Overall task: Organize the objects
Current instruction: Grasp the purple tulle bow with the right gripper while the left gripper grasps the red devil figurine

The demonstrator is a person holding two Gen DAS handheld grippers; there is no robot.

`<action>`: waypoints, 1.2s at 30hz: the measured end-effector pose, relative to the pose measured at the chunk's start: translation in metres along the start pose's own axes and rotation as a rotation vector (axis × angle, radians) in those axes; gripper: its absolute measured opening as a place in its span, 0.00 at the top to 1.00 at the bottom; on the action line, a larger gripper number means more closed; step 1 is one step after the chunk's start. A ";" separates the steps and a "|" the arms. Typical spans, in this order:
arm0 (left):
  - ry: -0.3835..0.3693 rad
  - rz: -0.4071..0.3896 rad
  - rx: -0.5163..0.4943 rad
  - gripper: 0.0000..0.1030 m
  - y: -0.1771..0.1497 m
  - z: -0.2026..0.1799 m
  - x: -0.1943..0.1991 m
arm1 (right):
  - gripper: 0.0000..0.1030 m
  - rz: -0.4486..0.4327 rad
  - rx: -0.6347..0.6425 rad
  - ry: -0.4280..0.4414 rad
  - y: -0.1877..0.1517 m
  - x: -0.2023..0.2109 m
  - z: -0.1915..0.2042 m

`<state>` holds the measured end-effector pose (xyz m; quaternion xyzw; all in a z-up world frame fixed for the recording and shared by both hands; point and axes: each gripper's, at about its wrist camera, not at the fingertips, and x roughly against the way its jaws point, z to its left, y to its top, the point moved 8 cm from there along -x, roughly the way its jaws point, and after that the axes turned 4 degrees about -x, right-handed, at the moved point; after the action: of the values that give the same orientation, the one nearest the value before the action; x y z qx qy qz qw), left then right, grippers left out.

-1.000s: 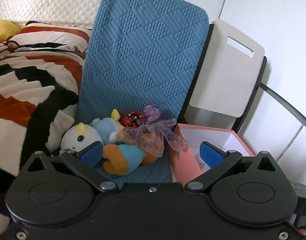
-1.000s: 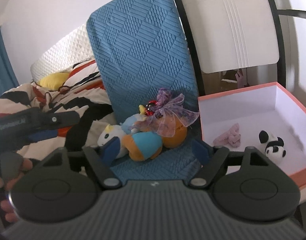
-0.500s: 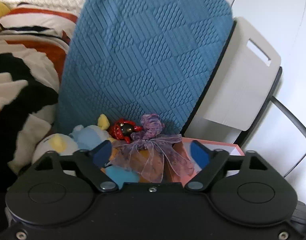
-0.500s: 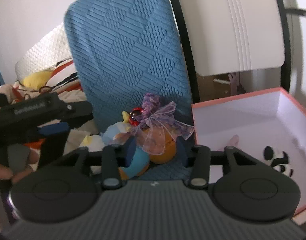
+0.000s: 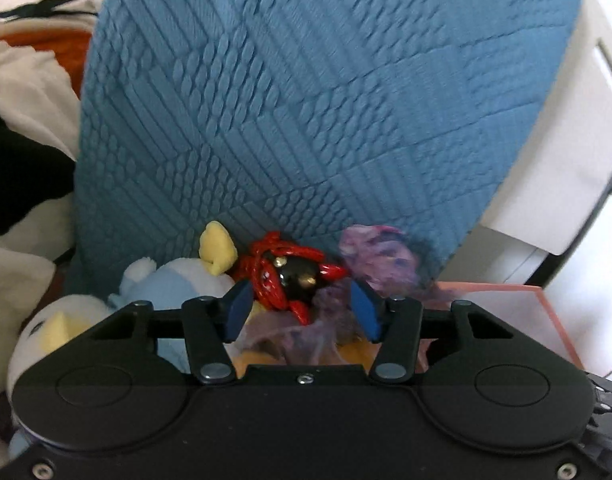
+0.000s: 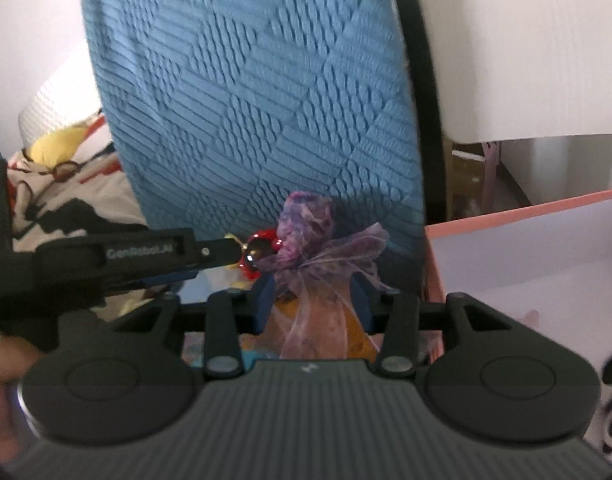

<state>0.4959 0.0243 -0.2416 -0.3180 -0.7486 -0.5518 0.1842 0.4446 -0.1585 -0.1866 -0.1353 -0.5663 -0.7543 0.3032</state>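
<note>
The big blue cushion stands up at my 12 o'clock, and the toys lie in a pile at its foot. The pink box sits open at 3 o'clock of the pile, just beside it. A soft white and blue plush lies at 9 o'clock.

My right fingers have just closed in, and they seem to pinch the orange bag from both sides, under its purple bow.

My left fingers have just been closing too. The little red toy sits between them, but they are not squeezing it yet.

I think this is the grab step: both hands are picking a thing to tidy away. Next I should close my left fingers on the red toy without catching the bow. Then I lift both and carry them toward 3 o'clock, into the box.
</note>
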 end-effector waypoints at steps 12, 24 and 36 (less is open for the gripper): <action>-0.046 0.073 0.002 0.43 0.001 0.012 -0.060 | 0.54 0.078 0.042 -0.009 0.000 -0.077 0.000; -0.073 0.070 0.086 0.48 -0.001 0.029 -0.076 | 0.81 0.060 -0.009 0.063 0.007 -0.090 0.005; -0.095 -0.017 0.112 0.49 0.019 0.024 -0.035 | 0.82 -0.013 0.032 0.071 0.027 -0.042 0.016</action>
<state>0.5365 0.0413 -0.2576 -0.3267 -0.7889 -0.4949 0.1611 0.4920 -0.1356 -0.1836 -0.1002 -0.5681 -0.7514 0.3204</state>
